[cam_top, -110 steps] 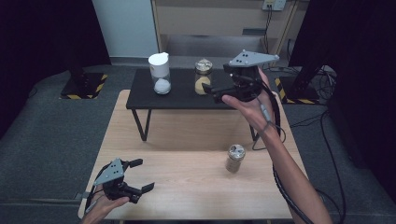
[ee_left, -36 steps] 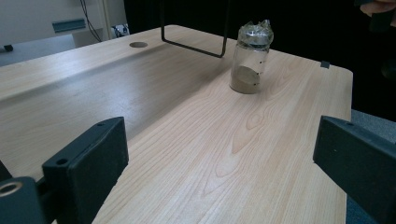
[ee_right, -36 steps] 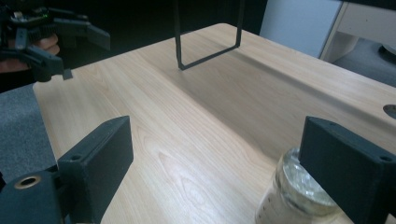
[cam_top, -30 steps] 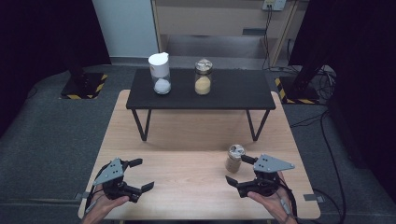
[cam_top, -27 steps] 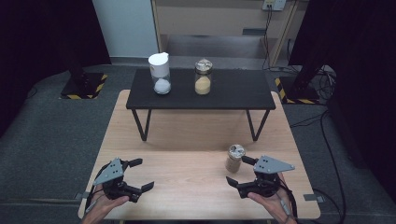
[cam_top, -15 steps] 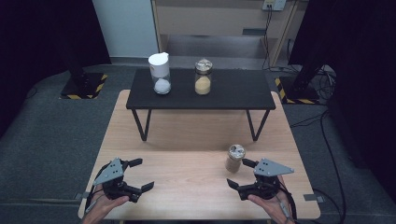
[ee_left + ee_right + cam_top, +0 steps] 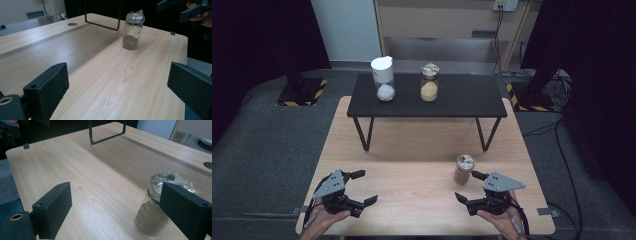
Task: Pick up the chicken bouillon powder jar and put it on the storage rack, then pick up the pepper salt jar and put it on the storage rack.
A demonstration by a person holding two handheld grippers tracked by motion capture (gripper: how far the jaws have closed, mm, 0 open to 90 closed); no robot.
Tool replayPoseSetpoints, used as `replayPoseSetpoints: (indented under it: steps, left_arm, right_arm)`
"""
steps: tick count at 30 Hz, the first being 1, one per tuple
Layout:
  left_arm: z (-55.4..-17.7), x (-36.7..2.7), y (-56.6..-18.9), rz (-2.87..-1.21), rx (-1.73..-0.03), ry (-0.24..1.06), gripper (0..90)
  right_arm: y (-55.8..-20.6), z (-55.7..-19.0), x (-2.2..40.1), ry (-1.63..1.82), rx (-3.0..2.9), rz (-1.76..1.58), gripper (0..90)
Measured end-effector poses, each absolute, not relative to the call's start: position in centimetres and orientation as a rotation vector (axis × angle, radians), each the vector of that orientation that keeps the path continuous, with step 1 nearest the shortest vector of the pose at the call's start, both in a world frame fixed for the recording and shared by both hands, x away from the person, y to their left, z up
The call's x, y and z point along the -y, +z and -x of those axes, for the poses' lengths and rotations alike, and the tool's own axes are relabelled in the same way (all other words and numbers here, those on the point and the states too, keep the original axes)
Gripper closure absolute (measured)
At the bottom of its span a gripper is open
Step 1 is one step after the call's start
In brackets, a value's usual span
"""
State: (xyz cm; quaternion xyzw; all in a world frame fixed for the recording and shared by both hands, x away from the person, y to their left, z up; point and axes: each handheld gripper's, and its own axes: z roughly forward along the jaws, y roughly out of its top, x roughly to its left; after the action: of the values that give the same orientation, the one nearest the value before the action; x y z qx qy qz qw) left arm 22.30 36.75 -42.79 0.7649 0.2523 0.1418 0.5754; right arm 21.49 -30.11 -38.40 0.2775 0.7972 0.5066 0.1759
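A small glass jar (image 7: 463, 169) with brown powder and a crinkled clear cover stands on the wooden table (image 7: 412, 150), right of middle. My right gripper (image 7: 466, 186) hovers just in front of it, open. Its jaws have just been closing a little, with nothing between them. In the right gripper view the jar (image 7: 152, 215) stands beyond the jaws, partly behind the right one, and my right gripper (image 7: 116, 195) frames bare wood. My left gripper (image 7: 366, 186) rests open at the near left. In its own view my left gripper (image 7: 117, 75) has the jar (image 7: 132, 30) far ahead.
A low black table (image 7: 462, 97) stands across the far half of the wooden table. On it are a white-lidded jar (image 7: 383, 79) and a jar of yellow powder (image 7: 429, 82). Its wire legs (image 7: 102, 23) meet the wood. Dark floor lies beyond the edges.
The right hand came down from the yellow-powder jar on the black table to the near right edge. In the last second it drifted slightly right and nearer. The left gripper stayed still.
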Motion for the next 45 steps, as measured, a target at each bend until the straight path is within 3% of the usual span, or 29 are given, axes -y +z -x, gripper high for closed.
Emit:
replayPoseSetpoints:
  steps: [45]
  left_arm:
    - [-22.39,-36.71,-42.79,-1.792,-0.585,0.323,2.8]
  right_arm:
    - [-38.43,-21.17,30.16,1.458,-2.249,-0.777,10.4]
